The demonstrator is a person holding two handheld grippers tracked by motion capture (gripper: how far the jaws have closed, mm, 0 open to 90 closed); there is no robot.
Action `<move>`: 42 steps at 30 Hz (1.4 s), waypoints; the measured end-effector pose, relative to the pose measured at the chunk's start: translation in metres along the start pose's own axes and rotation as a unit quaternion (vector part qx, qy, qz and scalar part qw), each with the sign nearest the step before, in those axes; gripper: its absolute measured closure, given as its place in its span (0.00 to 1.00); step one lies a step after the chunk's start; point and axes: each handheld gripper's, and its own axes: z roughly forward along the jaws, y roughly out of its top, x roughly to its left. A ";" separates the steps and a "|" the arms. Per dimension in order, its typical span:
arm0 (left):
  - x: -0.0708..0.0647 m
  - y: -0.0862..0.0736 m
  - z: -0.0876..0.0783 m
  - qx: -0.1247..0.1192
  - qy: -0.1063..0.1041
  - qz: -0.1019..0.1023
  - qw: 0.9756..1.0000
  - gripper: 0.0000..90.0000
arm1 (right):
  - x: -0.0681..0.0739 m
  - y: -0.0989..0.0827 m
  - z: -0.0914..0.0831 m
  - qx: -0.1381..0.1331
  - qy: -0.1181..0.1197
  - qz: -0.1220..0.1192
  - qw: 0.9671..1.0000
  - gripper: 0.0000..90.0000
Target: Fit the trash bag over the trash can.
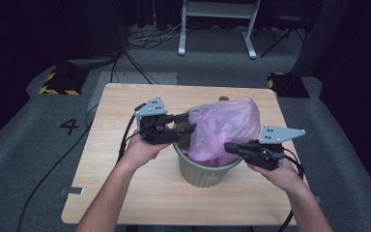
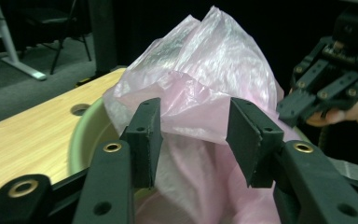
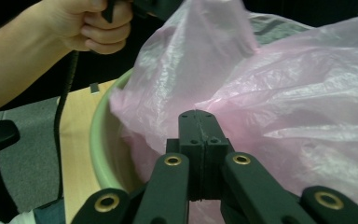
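Lining the green bin (image 1: pixel 207 171) near the table's (image 1: pixel 125 193) middle: right gripper (image 1: pixel 228 146) pinched shut on pink bag (image 1: pixel 224 125); left gripper (image 1: pixel 189 123), jaws half-wide astride loose film, should grab the hem, stretch it over the rim.

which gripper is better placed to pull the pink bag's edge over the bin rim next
Probably the right. The right gripper has its jaws shut on the pink bag near the green bin rim. The left gripper stands open around a fold, gripping nothing.

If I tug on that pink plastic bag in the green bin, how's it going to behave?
The pink bag looks thin and crinkled, so it will probably flop and stretch. It billows above the green bin, so it is likely very light. The glossy film may slip.
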 end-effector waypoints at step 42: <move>-0.039 0.006 0.039 0.067 0.039 0.088 0.993 0.99 | 0.009 -0.002 0.010 0.018 0.022 -0.011 1.000 1.00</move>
